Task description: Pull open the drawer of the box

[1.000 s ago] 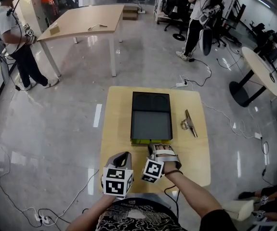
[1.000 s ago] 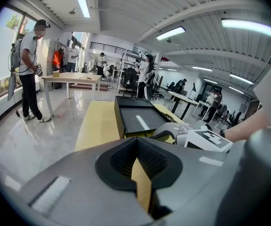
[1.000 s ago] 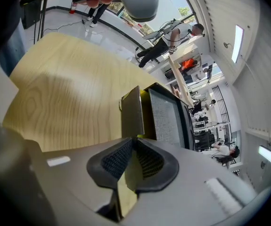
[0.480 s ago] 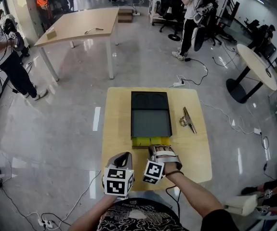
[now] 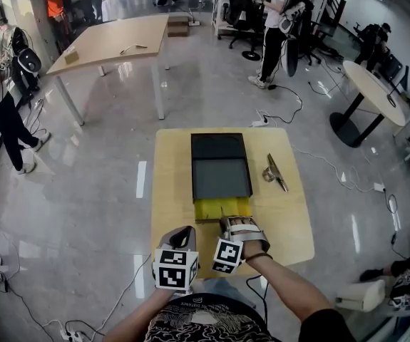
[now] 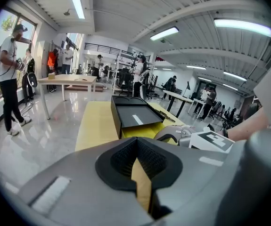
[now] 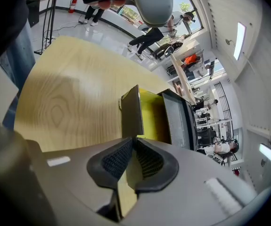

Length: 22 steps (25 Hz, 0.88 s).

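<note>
Glossy grey floor (image 5: pixel 83 155) around a long wooden table (image 5: pixel 115 40); round table (image 5: pixel 372 84) far to its right; ceiling strip lights (image 6: pixel 77 1) overhead.

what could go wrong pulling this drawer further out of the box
The left gripper hangs shut, away from the black rectangular box, so nothing braces it; the box may slide on the yellow wooden table with the pull.
The right gripper pinches only the front edge of the yellow-lined drawer, so it could slip off.
</note>
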Motion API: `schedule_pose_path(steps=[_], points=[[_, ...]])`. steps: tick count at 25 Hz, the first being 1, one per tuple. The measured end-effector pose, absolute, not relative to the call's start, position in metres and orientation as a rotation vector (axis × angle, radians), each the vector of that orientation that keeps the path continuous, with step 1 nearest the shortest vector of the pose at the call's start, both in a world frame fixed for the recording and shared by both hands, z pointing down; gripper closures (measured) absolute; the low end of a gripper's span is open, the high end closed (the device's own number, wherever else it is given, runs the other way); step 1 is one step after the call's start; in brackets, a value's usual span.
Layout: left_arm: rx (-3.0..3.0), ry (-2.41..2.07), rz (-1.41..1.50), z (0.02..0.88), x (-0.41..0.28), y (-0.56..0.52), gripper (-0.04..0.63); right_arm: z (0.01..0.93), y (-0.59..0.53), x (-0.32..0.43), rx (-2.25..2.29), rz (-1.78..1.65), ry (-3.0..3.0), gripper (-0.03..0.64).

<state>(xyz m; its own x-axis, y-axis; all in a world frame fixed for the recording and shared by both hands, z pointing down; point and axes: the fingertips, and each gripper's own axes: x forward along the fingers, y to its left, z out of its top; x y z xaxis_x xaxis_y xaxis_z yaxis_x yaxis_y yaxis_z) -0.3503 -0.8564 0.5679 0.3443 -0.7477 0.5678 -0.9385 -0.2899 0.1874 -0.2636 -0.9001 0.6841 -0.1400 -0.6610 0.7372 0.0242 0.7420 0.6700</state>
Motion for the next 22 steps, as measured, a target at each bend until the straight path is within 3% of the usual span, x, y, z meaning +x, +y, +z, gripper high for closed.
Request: schedule_pose_path(steps=[22], points=[[2.186, -1.428, 0.527, 0.555, -0.385, -0.621, 0.583, 0.674, -0.661, -0.289, 0.552, -0.605, -1.577, 0.58]])
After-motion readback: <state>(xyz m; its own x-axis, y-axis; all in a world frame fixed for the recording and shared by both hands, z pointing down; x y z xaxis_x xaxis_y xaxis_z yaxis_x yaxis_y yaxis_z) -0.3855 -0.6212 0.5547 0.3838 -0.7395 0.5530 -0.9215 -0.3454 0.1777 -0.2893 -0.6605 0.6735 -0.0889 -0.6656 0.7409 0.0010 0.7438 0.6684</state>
